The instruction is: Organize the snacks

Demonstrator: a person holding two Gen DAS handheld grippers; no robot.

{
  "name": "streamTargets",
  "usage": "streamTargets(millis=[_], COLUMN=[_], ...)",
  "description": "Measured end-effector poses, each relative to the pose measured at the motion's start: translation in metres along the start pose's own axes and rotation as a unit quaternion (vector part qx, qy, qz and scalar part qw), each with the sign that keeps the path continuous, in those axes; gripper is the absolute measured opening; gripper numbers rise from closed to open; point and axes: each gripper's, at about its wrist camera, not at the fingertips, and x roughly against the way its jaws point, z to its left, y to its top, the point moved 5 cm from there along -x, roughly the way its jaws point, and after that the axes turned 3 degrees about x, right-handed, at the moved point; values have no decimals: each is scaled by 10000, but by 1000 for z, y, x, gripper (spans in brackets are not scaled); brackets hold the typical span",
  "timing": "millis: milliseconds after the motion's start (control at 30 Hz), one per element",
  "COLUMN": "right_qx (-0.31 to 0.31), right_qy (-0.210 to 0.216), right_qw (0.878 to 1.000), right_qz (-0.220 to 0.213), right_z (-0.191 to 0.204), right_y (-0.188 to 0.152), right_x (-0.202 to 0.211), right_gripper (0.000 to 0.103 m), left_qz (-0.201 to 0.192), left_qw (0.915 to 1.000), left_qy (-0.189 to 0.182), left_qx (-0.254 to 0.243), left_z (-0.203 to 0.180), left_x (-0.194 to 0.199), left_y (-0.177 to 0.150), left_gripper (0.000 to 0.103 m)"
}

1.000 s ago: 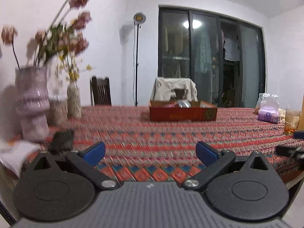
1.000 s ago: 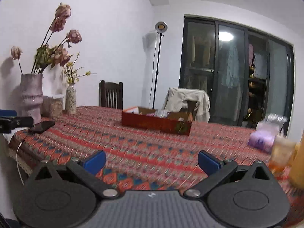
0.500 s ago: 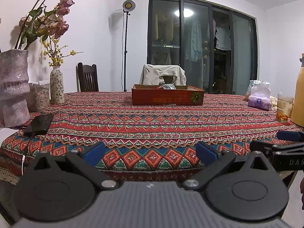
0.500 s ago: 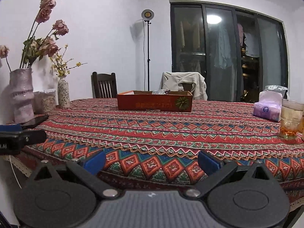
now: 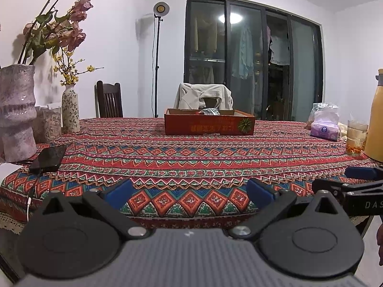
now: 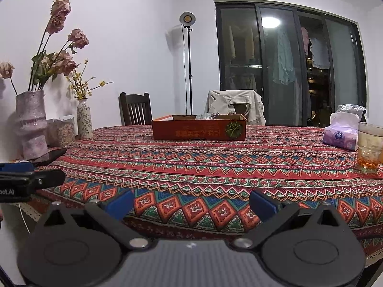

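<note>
Red cardboard is the thing we look at first: the snack box (image 5: 209, 125) sits on the far side of the table (image 5: 191, 162), with a chair and a pale jacket (image 5: 203, 94) just behind it. A few wrapped snacks (image 5: 210, 111) peek over the top edge of the box, so we think some are already put away, but we cannot see how many are inside. On our side of the box the patterned cloth has no loose snacks that we can see. Off to the right of the box there is a purple pack (image 6: 341, 137) with a clear bag (image 6: 350, 108) behind it, and a glass (image 6: 369, 147) near them; we cannot tell if the bag holds snacks. Off to the left of the box are two vases and a dark phone (image 5: 49, 159). Our left gripper (image 5: 189, 192) has its jaws wide apart with nothing between them, and it is well away from the box, at the near edge of the table. Our right gripper (image 6: 191, 202) is the same, jaws wide apart and holding nothing. So we think we are either at the very start or nearly done, and we cannot say which. If anything is left, it may be over by the bag.
</note>
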Motion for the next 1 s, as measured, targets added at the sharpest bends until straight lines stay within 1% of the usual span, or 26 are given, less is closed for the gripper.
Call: streamTargets(millis=[533,1000], right_qx=[64,-48], right_qy=[-8,15], right_qw=[10000,10000], right_qz=[-15,-56], right_z=[2,0], right_y=[-2,0], right_x=[1,2], right_gripper=[103,103], left_qz=[-36,-46], left_qw=[10000,10000], left_qy=[3,-21], left_qx=[-13,-24], left_z=[0,1], left_x=[1,3], left_y=[1,0], left_gripper=[103,103])
